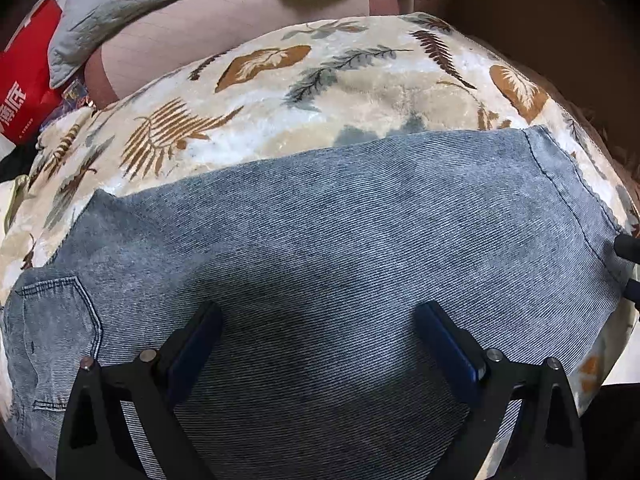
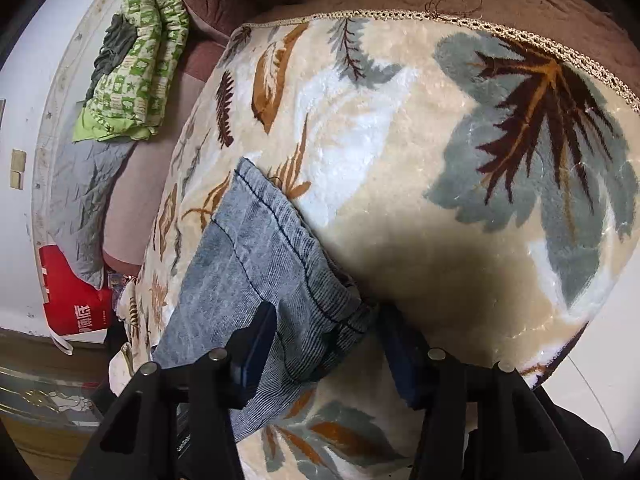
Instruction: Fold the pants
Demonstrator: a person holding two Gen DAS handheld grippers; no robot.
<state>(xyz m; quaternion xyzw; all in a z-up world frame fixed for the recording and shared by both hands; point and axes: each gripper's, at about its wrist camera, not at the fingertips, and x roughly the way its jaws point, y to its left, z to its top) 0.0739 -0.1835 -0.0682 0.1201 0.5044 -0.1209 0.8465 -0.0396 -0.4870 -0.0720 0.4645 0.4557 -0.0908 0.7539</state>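
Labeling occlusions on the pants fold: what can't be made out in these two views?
- Left wrist: jeans waistband, cut off by the bottom edge and the left hand-held gripper.
- Right wrist: whether the right hand-held gripper pinches the jeans hem; folds hide the contact.
- Red bag print: cropped, too small.

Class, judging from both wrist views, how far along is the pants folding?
Done: the jeans lie flat on the leaf-print blanket. In hand: the right gripper straddles the hem, jaws apart; the left gripper is open over mid-leg. Left: closing and folding across.
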